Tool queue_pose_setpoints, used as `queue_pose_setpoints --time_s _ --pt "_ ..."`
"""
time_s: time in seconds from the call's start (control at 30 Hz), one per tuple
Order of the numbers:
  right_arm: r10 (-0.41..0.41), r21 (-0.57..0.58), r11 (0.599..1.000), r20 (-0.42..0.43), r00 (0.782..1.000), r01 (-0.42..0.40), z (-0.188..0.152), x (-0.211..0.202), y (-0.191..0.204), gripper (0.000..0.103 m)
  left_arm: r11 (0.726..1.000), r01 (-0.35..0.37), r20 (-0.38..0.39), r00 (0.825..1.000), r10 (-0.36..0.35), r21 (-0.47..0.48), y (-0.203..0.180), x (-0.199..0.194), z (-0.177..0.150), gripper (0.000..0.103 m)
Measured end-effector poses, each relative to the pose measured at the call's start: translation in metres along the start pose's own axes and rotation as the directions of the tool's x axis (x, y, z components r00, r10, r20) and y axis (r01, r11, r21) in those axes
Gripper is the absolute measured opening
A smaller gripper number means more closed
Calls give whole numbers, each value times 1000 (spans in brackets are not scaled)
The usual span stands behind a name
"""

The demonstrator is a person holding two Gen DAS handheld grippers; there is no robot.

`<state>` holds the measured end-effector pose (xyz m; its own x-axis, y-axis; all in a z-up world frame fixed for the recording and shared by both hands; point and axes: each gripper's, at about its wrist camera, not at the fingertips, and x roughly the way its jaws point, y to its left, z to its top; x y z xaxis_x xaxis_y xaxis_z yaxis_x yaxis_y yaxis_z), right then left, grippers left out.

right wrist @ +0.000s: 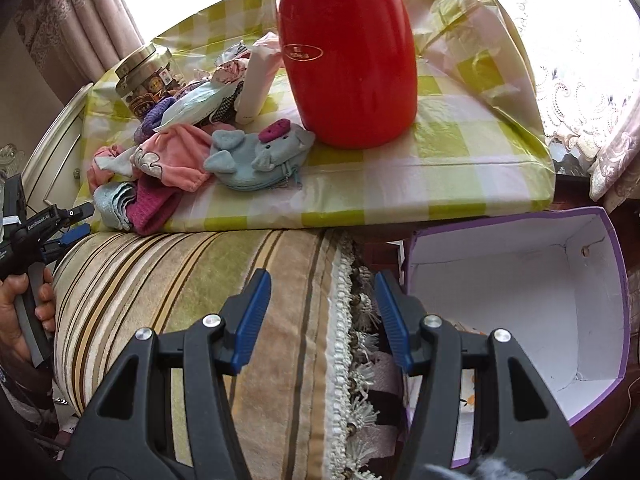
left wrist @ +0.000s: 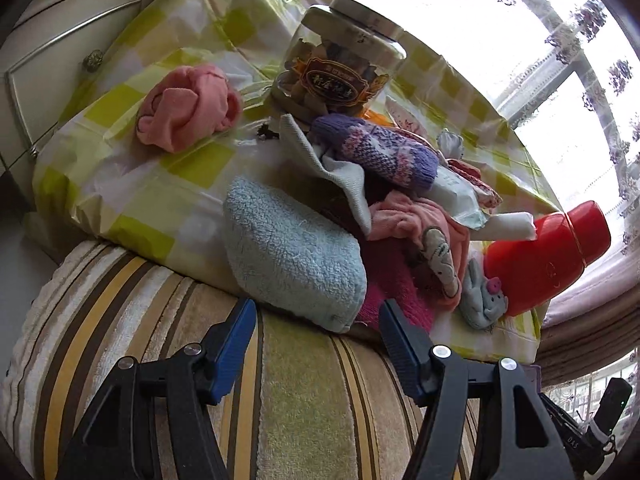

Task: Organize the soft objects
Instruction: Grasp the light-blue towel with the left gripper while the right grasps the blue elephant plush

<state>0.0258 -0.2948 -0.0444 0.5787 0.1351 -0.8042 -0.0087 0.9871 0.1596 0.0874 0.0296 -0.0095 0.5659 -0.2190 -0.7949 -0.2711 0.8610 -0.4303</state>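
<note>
A heap of soft things lies on the yellow-checked tablecloth (left wrist: 192, 160): a light blue towel (left wrist: 292, 252), a purple knitted mitten (left wrist: 384, 152), a pink garment (left wrist: 416, 220), a magenta knit piece (left wrist: 392, 280) and a grey elephant pouch (left wrist: 484, 296). A rolled pink cloth (left wrist: 188, 108) sits apart on the left. My left gripper (left wrist: 318, 320) is open just short of the towel, holding nothing. My right gripper (right wrist: 322, 284) is open over the striped cushion's fringed edge (right wrist: 340, 320), also holding nothing. From the right wrist, the pouch (right wrist: 260, 156) lies nearest.
A red flask (right wrist: 352, 60) and a lidded jar (right wrist: 148, 80) stand on the table by the heap. An open purple box with a white inside (right wrist: 520, 300) sits low at the right, beside the striped cushion (left wrist: 240, 380). A hand (right wrist: 16, 312) holds the left gripper (right wrist: 84, 222).
</note>
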Motion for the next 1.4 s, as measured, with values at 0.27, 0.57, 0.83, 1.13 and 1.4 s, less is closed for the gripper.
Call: queue_pose_setpoints --time_s 0.27,0.57,0.83,1.13,1.4 --pt "-2 -67 998 -17 1000 1 28 26 29 69 991 -15 -21 1000 12 -136 17 25 25 65" --pt "-17 101 995 -37 999 21 64 69 37 77 997 3 -17 1000 -4 -75 12 42 21 23" --pt "-25 307 951 -4 1000 25 76 101 35 77 997 42 -10 999 -43 -68 13 41 18 23" --pt "-83 334 940 35 996 66 87 119 39 76 996 65 1 998 -65 -54 12 41 16 23" --pt "-109 295 950 17 994 99 93 134 50 41 996 72 16 997 -71 -46 12 39 15 22"
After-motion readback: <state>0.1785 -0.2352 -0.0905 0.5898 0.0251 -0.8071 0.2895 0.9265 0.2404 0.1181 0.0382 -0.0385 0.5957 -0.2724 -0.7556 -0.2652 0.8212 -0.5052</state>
